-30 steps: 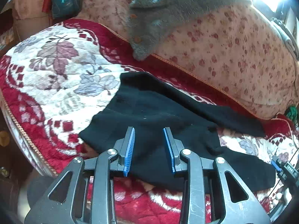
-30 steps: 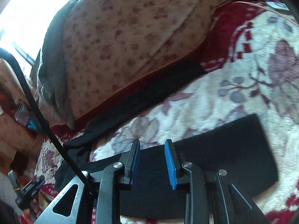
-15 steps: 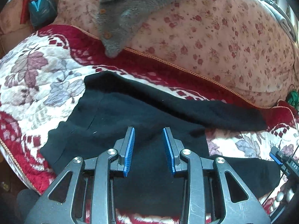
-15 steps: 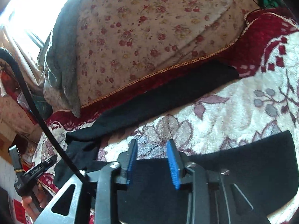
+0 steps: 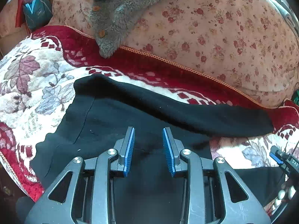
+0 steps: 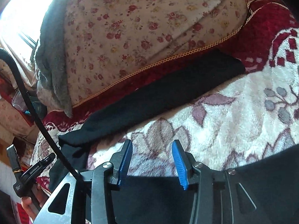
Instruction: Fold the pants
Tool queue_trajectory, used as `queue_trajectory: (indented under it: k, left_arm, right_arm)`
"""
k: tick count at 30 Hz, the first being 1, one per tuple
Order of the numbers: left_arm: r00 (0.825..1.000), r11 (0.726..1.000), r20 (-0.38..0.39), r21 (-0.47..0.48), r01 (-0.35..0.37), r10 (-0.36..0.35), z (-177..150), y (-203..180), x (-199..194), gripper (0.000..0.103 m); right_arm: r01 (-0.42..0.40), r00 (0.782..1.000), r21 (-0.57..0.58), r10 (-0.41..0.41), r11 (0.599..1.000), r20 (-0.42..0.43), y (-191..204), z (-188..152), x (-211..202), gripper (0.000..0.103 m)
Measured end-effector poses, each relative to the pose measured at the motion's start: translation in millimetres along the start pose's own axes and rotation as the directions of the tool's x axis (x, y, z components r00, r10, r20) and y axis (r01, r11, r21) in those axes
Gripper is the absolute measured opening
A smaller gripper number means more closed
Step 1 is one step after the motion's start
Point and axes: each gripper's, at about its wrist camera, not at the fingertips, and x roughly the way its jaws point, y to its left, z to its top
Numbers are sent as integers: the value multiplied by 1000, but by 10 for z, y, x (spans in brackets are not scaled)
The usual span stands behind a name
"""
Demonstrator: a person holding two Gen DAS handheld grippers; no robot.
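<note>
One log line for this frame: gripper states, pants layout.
left gripper: open, over pants seat | right gripper: open, over near leg | legs: splayed, unfolded | surface: floral blanket

Strong daylight enters from a window [image 6: 20, 9] at ten o'clock in the right wrist view, blown out to pure white there, and glare whitens the floral cushion [image 6: 130, 33] beside it. In the left wrist view a smaller glare patch sits at one o'clock. The black pants [image 5: 149, 112] swallow detail, reading as near-flat dark. Both pictures are sharp at centre, bowed by fisheye distortion, with dark vignetted corners. The right claw [image 6: 152, 162] casts a hard-edged shadow beneath it.
</note>
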Motion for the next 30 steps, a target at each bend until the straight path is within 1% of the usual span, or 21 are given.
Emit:
queue_trajectory:
  k: [7, 10, 12, 15, 18, 20, 24, 28, 30]
  left_arm:
    - [1000, 1000, -19, -8, -10, 10, 70, 13, 166, 30]
    - [999, 1000, -33, -21, 5, -5, 121, 46, 235, 30]
    - [999, 999, -37, -44, 24, -25, 186, 110, 274, 30]
    - [997, 995, -58, -85, 50, -55, 253, 173, 336, 30]
    - [992, 992, -90, -96, 83, -92, 290, 158, 432, 30]
    - [989, 990, -107, -105, 92, -103, 292, 131, 496, 30]
    - [987, 987, -113, -130, 98, -113, 313, 104, 600, 30]
    - [981, 977, -132, -178, 115, -140, 358, 95, 735, 30]
    - [979, 974, -140, -193, 117, -145, 375, 92, 783, 30]
  right_arm:
    - [12, 1000, 26, -12, 1000, -9, -133, 136, 116, 43]
    - [8, 1000, 38, -7, 999, -13, -186, 195, 167, 45]
    - [3, 1000, 43, -2, 999, -20, -223, 231, 202, 48]
    - [-19, 1000, 65, 20, 998, -24, -306, 300, 244, 49]
    - [-44, 999, 101, 47, 994, -25, -386, 341, 281, 50]
    - [-67, 997, 136, 70, 988, -19, -450, 363, 304, 50]
    - [-118, 993, 199, 117, 973, 16, -588, 414, 297, 50]
    - [-130, 991, 230, 123, 964, 46, -694, 494, 304, 51]
    - [-135, 991, 257, 128, 957, 42, -758, 534, 349, 52]
